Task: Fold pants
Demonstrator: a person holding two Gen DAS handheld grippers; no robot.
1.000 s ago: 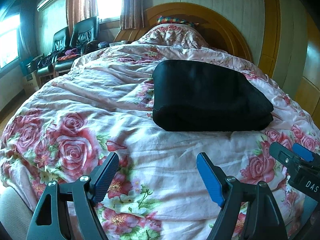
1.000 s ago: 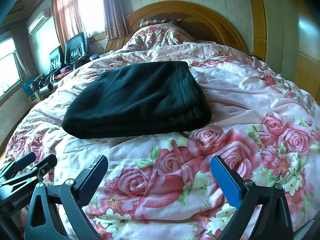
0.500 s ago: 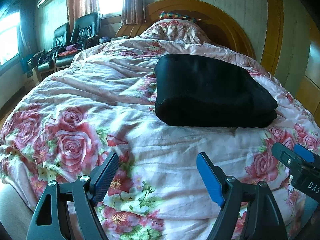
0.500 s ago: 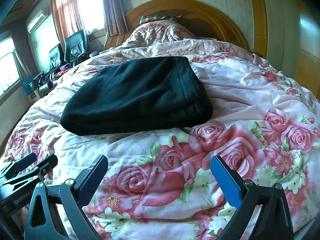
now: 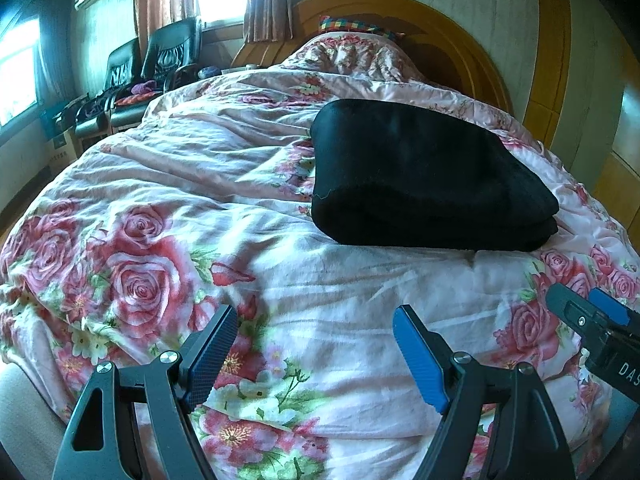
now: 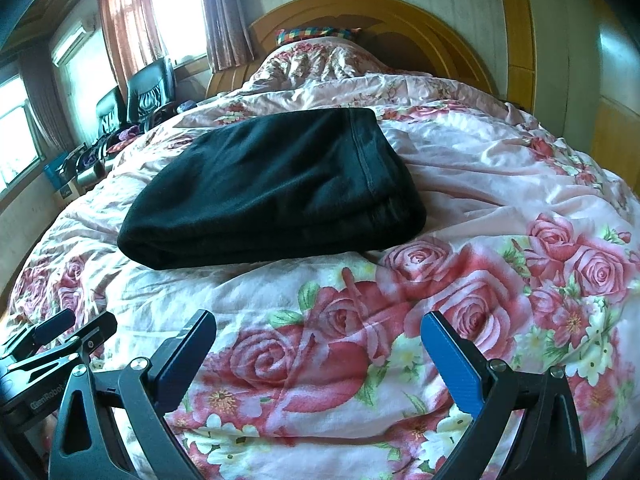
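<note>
Inspecting the bed, we find the black pants (image 6: 272,192) lying as a compact, layered stack on the floral quilt (image 6: 500,208), well apart from both tools and toward the headboard (image 6: 440,32). We hold the left gripper (image 5: 316,354) with its jaws spread wide and nothing between them, low over the near edge of the quilt; the right gripper (image 6: 320,360) is likewise wide and empty, just beside it. Judging from the stack's even edges and the seam lying parallel to its right side, we take the folding to be complete or nearly so, and the step in hand to be a clean withdrawal. To do it well, we should keep both tools clear of the stack and of the rumpled bedding, since dragging the quilt could shift the layers. If a final tidy is wanted, we recommend pressing lightly on the top layer rather than pinching an edge. The underside layers are hidden from us; we cannot confirm their alignment.
</note>
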